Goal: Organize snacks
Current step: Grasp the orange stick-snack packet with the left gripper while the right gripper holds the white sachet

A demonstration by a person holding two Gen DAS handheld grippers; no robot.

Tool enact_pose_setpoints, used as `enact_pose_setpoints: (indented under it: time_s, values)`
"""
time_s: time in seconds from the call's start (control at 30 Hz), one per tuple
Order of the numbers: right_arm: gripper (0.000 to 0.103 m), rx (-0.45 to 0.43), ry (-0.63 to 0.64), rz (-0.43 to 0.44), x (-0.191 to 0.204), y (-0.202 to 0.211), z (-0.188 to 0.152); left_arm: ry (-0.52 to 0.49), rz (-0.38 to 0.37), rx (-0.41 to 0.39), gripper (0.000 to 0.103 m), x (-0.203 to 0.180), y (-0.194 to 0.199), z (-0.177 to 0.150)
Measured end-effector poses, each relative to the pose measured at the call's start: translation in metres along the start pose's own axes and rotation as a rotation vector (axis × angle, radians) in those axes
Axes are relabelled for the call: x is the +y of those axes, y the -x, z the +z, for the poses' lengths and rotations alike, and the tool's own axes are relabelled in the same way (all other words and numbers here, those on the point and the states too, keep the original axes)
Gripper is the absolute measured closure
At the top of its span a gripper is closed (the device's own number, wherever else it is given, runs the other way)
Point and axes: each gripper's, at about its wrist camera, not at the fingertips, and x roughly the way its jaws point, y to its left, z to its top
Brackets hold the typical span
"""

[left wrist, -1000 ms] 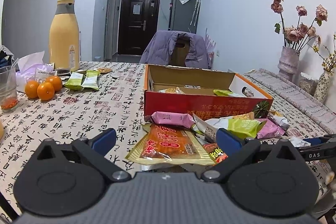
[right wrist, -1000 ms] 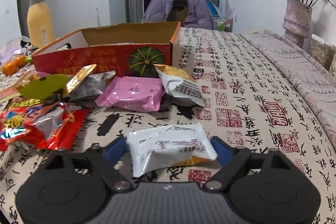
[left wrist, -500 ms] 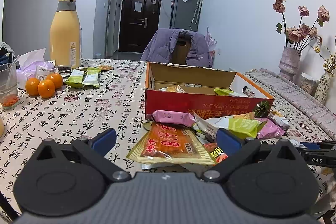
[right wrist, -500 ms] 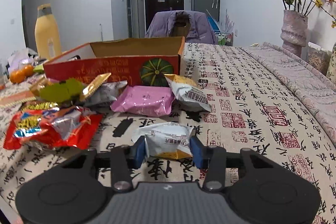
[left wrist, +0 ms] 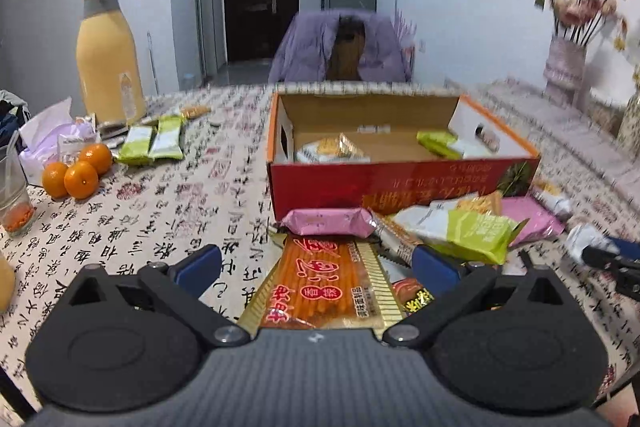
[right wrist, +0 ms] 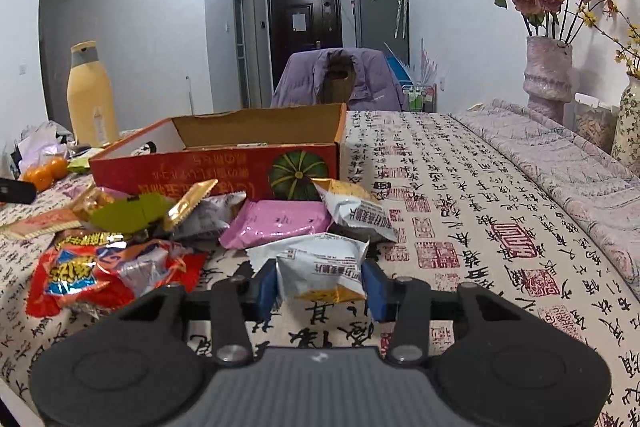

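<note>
An open red cardboard box (left wrist: 400, 183) (right wrist: 224, 169) sits mid-table with a few snack packets inside. A pile of snacks lies in front of it. My left gripper (left wrist: 316, 267) is open over an orange biscuit-stick packet (left wrist: 324, 283), with a pink bar (left wrist: 326, 221) just beyond. My right gripper (right wrist: 320, 285) is shut on a white snack packet (right wrist: 316, 267) and holds it above the tablecloth. A pink packet (right wrist: 276, 221), another white packet (right wrist: 354, 213) and a red crinkled bag (right wrist: 100, 275) lie near it.
A yellow bottle (left wrist: 108, 59), oranges (left wrist: 76, 171), two green packets (left wrist: 154, 145), a glass (left wrist: 14, 203) and tissues stand on the left. Flower vases (right wrist: 548, 75) stand at the right on a padded bench. A chair with a purple jacket (left wrist: 344, 47) is behind the table.
My right gripper closed on the white packet and lifted it off the table. My left gripper rose and tilted down toward the orange packet and box, staying open.
</note>
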Motion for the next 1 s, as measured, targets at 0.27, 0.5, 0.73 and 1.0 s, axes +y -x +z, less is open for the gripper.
enact_pose_setpoints:
  time_s: [0.27, 0.5, 0.73, 1.0]
  values:
    - [0.059, -0.016, -0.019, 0.001, -0.001, 0.001, 0.002, -0.033, 0.018, 0.22, 0.0, -0.004, -0.047, 0.024]
    - [0.059, -0.02, -0.033, 0.007, -0.001, 0.002, 0.003, -0.059, 0.034, 0.321, 0.0, -0.011, -0.079, 0.029]
    - [0.059, -0.019, -0.039, 0.007, -0.002, 0.003, 0.002, 0.004, -0.001, 0.354, 0.018, -0.001, -0.089, 0.02]
    - [0.059, -0.016, -0.038, 0.016, 0.002, 0.003, 0.0, 0.021, -0.024, 0.312, 0.041, 0.003, -0.076, 0.014]
